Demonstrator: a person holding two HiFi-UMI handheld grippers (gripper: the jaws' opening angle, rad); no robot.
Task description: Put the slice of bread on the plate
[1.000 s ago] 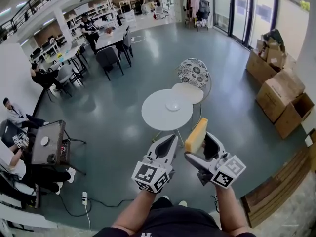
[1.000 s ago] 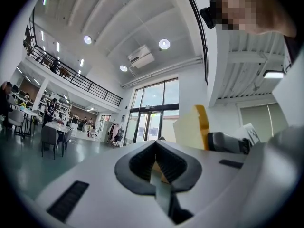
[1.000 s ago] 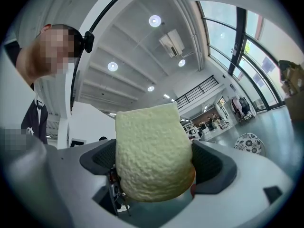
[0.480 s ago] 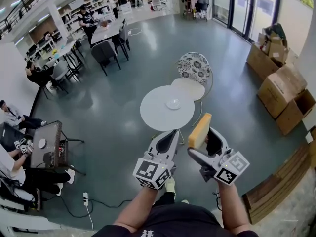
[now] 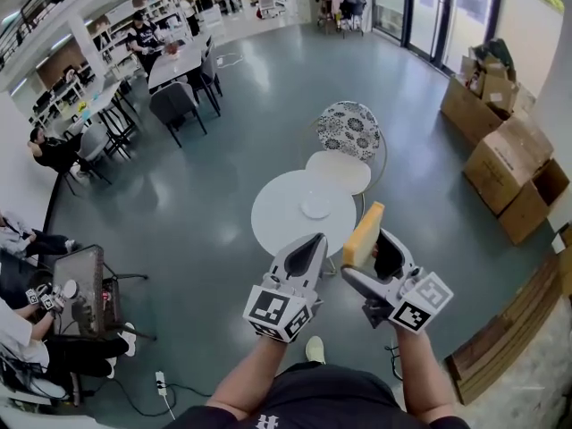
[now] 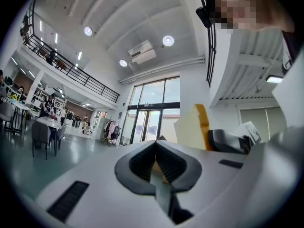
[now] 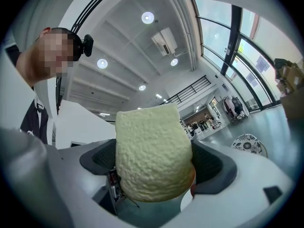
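In the head view my right gripper (image 5: 367, 250) is shut on a slice of bread (image 5: 363, 234), pale with a yellow-brown crust, held upright in the air. A small white plate (image 5: 315, 206) lies on a round white table (image 5: 273, 222) on the floor ahead, just beyond both grippers. To the left, my left gripper (image 5: 304, 250) has its jaws together with nothing between them. The right gripper view shows the bread (image 7: 152, 151) filling the gap between the dark pads (image 7: 213, 163). The left gripper view shows the left gripper (image 6: 156, 148) shut and the bread (image 6: 192, 127) to its right.
Behind the table stand a cream round seat (image 5: 338, 171) and a patterned chair (image 5: 350, 130). Cardboard boxes (image 5: 509, 164) pile up at the right, above a wooden pallet (image 5: 509, 329). Desks with chairs (image 5: 179, 74) and seated people (image 5: 49, 146) fill the left. A power strip (image 5: 161, 382) lies on the floor.
The round table and plate have drawn slightly closer and lower in view. Both grippers keep their pose, the bread still held. A shoe now shows below the left gripper.
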